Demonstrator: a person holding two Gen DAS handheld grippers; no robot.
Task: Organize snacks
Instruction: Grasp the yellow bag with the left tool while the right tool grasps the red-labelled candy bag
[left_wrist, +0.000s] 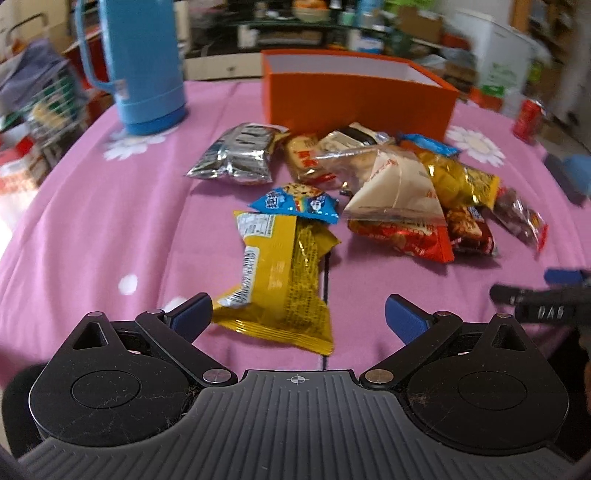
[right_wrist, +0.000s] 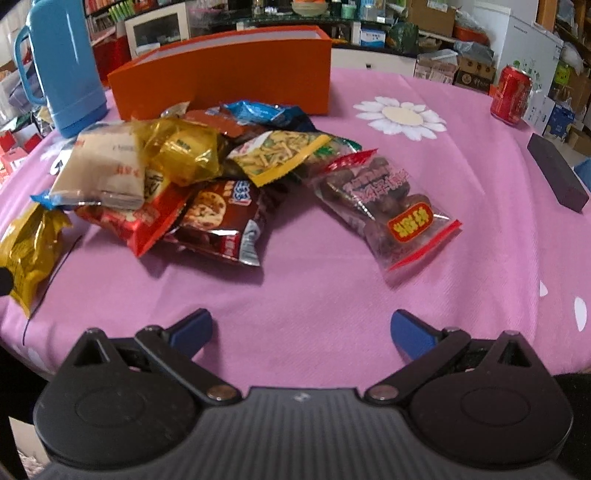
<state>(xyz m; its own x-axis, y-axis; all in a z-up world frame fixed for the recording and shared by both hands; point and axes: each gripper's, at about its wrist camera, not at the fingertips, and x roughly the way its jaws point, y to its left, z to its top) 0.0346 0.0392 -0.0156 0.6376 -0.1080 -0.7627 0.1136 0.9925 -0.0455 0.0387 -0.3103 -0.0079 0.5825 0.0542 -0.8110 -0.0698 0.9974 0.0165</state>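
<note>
Two grippers: we hold both low over the near edge of the pink tablecloth (right_wrist: 332, 280), each with its blue-padded fingers spread wide and nothing between them.
Left gripper (left_wrist: 298, 317): the near end of the yellow packet (left_wrist: 277, 280) lies in the gap between its parted fingers; we cannot tell whether a pad touches it.
Right gripper (right_wrist: 302, 330): bare cloth only between its fingers, well short of the snacks.
Yellow packet: lies apart from the main heap, on our left, with a small blue cookie packet (left_wrist: 295, 203) resting on its far end.
Snack heap: a red packet (right_wrist: 136, 221), a brown chocolate-chip cookie packet (right_wrist: 218, 221) and a white packet (right_wrist: 103, 170) overlap, with a gold packet (right_wrist: 184, 151) and a green-and-yellow stick-snack bag (right_wrist: 280, 151) just behind.
Clear bag (right_wrist: 384, 206): dark brown pieces inside, red edges, lying at the right of the heap.
Silver packet (left_wrist: 236, 155): at the heap's left, nearer the box.
Orange box (right_wrist: 229, 81): open-topped, just behind the snacks; we see none inside from here.
Blue thermos (left_wrist: 136, 66): upright, left of the box.
Red can (right_wrist: 511, 94): upright at the far right.
Dark block (right_wrist: 557, 173): lies flat near the right edge.
</note>
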